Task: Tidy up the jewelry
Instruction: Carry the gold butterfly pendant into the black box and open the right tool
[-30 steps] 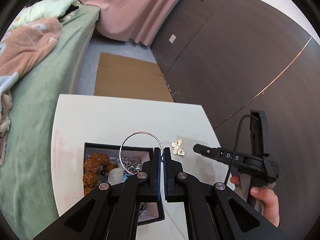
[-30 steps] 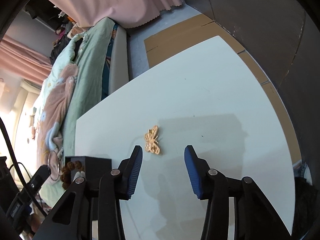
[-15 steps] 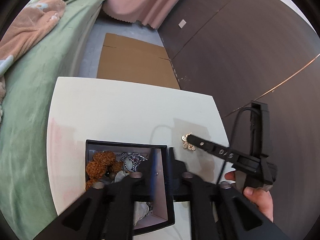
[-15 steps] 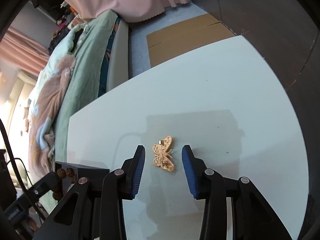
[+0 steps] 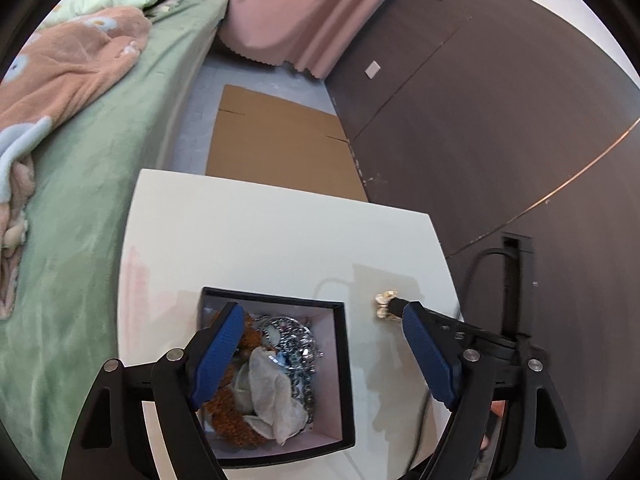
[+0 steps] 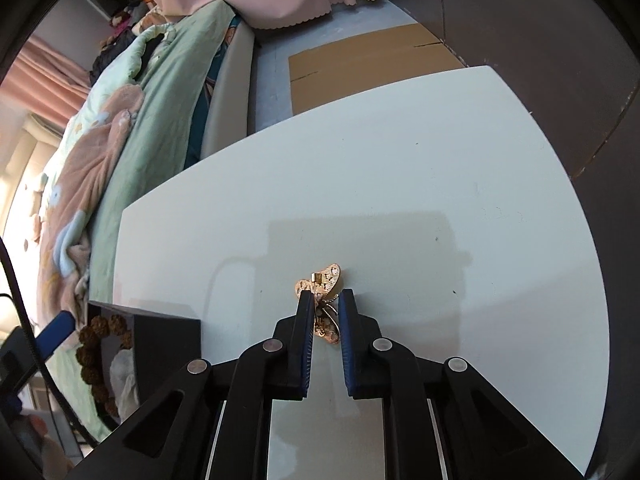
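Observation:
A black jewelry box [image 5: 346, 364] with a pale lining sits on the white table [image 5: 260, 240]. It holds brown beads, a silver chain [image 5: 296, 340] and pale pieces. My left gripper [image 5: 320, 320] is wide open above the box and empty. A gold butterfly brooch [image 6: 326, 280] lies on the table right of the box; it also shows in the left wrist view [image 5: 383, 306]. My right gripper [image 6: 325, 300] is closed on the brooch, one jaw against each side, down at the table. The box corner [image 6: 168, 340] shows at the left of the right wrist view.
A bed with a green cover [image 5: 100, 152] and a peach blanket [image 5: 68, 72] runs along the table's left side. Flat cardboard [image 5: 280, 148] lies on the floor beyond the table. A dark wall [image 5: 500, 100] stands to the right. Pink curtains [image 5: 300, 12] hang at the back.
My left gripper let go of the silver ring over the box and opened wide. My right gripper moved forward to the butterfly brooch and closed its jaws on it.

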Demonstrator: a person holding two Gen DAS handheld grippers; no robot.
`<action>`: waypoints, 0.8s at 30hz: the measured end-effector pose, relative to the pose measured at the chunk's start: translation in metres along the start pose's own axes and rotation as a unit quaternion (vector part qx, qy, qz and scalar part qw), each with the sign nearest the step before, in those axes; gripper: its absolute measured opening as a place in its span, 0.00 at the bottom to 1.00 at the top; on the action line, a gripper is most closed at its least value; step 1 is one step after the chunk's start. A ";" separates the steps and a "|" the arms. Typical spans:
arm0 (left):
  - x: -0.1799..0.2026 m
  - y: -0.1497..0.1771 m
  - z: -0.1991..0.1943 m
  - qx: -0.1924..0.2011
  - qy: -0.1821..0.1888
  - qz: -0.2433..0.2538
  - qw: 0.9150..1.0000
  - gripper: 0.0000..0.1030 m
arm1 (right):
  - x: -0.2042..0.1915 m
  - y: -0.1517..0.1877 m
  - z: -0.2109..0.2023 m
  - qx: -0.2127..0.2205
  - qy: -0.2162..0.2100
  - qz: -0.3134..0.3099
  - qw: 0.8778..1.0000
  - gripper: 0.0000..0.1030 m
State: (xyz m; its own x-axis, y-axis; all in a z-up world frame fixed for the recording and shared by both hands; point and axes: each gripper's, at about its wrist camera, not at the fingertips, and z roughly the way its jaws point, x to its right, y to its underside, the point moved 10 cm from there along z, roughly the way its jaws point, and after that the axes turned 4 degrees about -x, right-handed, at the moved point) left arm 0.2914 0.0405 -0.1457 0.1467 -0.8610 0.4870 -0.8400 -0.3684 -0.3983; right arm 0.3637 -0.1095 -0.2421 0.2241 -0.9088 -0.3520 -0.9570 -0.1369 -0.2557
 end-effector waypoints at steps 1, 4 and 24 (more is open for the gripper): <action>-0.001 0.000 -0.001 0.002 -0.003 0.000 1.000 0.79 | -0.002 0.001 -0.005 0.004 -0.008 0.001 1.000 0.13; -0.007 0.003 -0.007 0.012 -0.020 0.001 1.000 0.79 | -0.009 0.002 -0.018 0.017 -0.034 0.003 0.999 0.13; -0.033 0.012 -0.057 0.079 -0.057 -0.033 0.995 0.96 | -0.113 0.050 -0.061 0.032 -0.207 -0.063 0.976 0.14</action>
State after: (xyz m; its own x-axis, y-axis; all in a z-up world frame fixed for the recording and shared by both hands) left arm 0.2462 0.0846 -0.1223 0.2642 -0.8638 0.4290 -0.7356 -0.4682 -0.4896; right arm 0.2798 -0.0373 -0.1604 0.4077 -0.6470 -0.6444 -0.9064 -0.2014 -0.3712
